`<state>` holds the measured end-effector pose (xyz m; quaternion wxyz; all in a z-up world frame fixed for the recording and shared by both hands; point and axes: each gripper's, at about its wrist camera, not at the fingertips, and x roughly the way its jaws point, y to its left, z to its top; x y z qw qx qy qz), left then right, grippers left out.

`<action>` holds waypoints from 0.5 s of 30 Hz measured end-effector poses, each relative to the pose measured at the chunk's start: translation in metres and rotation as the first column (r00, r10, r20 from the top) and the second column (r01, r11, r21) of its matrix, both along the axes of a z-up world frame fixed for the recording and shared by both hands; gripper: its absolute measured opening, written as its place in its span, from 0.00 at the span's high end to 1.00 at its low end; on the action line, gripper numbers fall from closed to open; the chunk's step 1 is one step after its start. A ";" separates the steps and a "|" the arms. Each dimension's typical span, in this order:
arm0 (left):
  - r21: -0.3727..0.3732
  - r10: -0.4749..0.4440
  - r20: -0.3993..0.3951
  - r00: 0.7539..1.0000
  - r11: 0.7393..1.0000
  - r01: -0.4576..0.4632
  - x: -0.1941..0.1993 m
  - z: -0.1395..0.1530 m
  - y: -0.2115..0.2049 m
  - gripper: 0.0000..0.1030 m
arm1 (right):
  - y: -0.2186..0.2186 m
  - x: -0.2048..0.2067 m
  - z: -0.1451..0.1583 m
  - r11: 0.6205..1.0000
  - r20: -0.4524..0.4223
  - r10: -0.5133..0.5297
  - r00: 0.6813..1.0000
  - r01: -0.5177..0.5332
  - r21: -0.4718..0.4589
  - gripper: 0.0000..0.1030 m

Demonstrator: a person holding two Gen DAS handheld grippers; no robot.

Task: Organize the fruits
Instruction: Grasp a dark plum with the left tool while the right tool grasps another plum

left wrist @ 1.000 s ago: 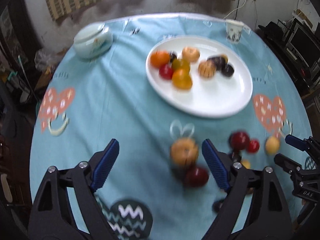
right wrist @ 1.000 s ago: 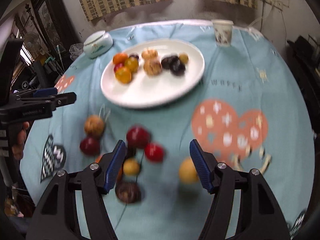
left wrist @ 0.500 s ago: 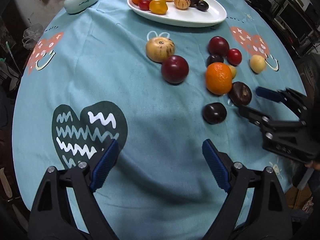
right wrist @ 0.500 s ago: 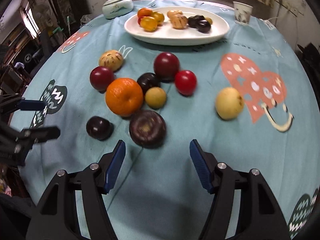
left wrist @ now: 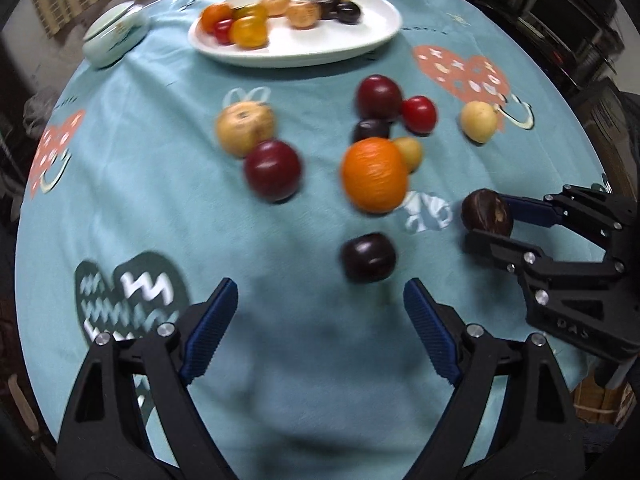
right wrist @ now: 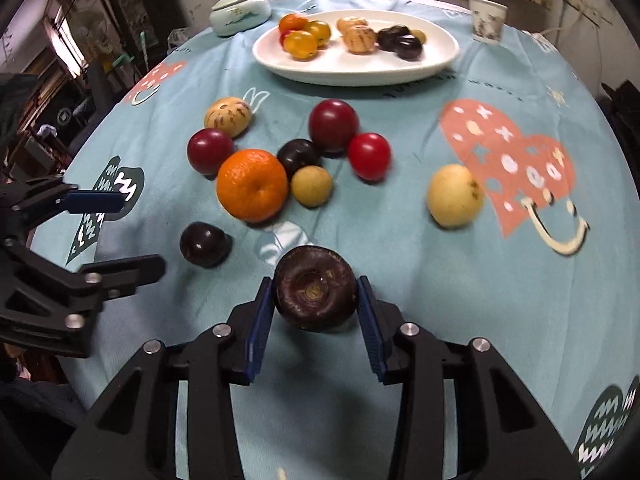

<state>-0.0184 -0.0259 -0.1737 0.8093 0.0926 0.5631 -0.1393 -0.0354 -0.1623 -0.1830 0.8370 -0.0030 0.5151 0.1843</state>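
My right gripper (right wrist: 316, 280) has its jaws closing, and both blue pads touch a dark brown round fruit (right wrist: 316, 290) on the teal tablecloth. In the left wrist view the same fruit (left wrist: 486, 212) sits in that gripper at the right. My left gripper (left wrist: 320, 292) is open and narrowing slightly, with nothing between its fingers. A dark plum (left wrist: 368, 258) lies just beyond its tips. An orange (right wrist: 252, 184) and several red, dark and yellow fruits lie loose mid-table. The white plate (right wrist: 360, 72) at the back holds several fruits.
A pale lidded bowl (right wrist: 240, 12) stands left of the plate and a paper cup (right wrist: 486, 20) to its right. A yellow fruit (right wrist: 454, 196) lies alone on the right by the pink heart print. The round table's edge curves close below both grippers.
The right gripper came down over the dark brown fruit and closed from wide open onto it. The left gripper came closer to the loose fruits, towards the dark plum, still open.
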 end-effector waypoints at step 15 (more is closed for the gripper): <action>-0.005 -0.041 -0.006 0.999 0.999 0.041 0.005 0.009 -0.001 0.68 | 0.001 -0.016 0.005 1.000 -0.002 0.006 1.000 -0.006 0.026 0.60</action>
